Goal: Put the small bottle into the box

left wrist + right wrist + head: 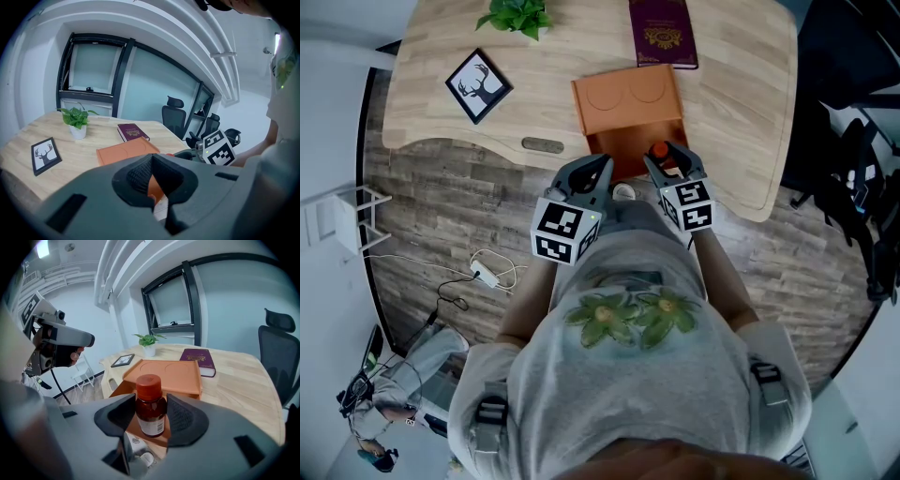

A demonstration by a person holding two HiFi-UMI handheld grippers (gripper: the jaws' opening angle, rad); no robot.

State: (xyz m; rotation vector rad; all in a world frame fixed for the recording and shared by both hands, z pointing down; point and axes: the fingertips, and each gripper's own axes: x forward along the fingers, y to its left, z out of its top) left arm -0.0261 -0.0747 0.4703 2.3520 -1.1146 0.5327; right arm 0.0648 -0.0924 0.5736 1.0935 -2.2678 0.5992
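Amber and round-bodied, with an orange-red cap and a white paper label: that is the small bottle (151, 408). My right gripper (151, 414) is clamped on it, the dark ribbed pads pressing its body from either side just below the cap. It stands upright, long axis vertical, cap up, label turned back toward the gripper's camera.

In the head view the cap (659, 150) sits over the near right corner of the open box (628, 103). I cannot tell whether the bottle's base touches the box floor. The box is orange, matte, rectangular and flat-sided, directly ahead of the right gripper. Its lid is laid back away from me, with two shallow circles pressed into its face.

My left gripper (152, 180) is just to the left of the right one. Its jaws meet at the tips with nothing held between them, and only a sliver of orange box shows through the gap lower down. Both grippers are smooth grey and carry a black-and-white marker cube.

Beyond the box, on the pale wood-grain counter (741, 94), lies a maroon book (662, 33) with a gold crest. Further left are a leafy green plant (517, 14) and a black-framed picture (478, 85) of a deer head, lying flat.
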